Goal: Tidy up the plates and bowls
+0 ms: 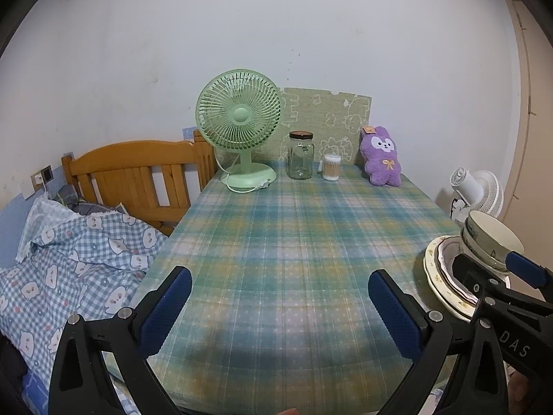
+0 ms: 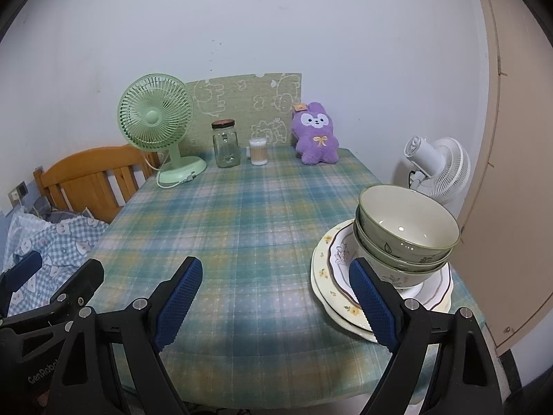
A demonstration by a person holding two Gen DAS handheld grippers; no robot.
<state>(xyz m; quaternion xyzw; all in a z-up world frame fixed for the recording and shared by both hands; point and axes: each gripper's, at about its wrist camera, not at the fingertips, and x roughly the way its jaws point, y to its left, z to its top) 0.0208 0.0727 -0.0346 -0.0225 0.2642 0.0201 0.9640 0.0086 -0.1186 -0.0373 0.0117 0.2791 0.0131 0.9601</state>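
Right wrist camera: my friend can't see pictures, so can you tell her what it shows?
A stack of bowls sits on stacked plates at the right of a plaid-covered table, just ahead of the open right gripper. Along the far edge stand a green fan, a glass jar and a purple plush bunny.

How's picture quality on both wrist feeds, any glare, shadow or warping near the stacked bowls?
Right wrist view: small glare spots inside the top green ceramic bowl, dark shadow on the plaid tablecloth ahead of the right gripper, jaws open. Left wrist view: fisheye bends the stack of floral plates at the right edge, similar shadow ahead of the left gripper; detail sharp in both.
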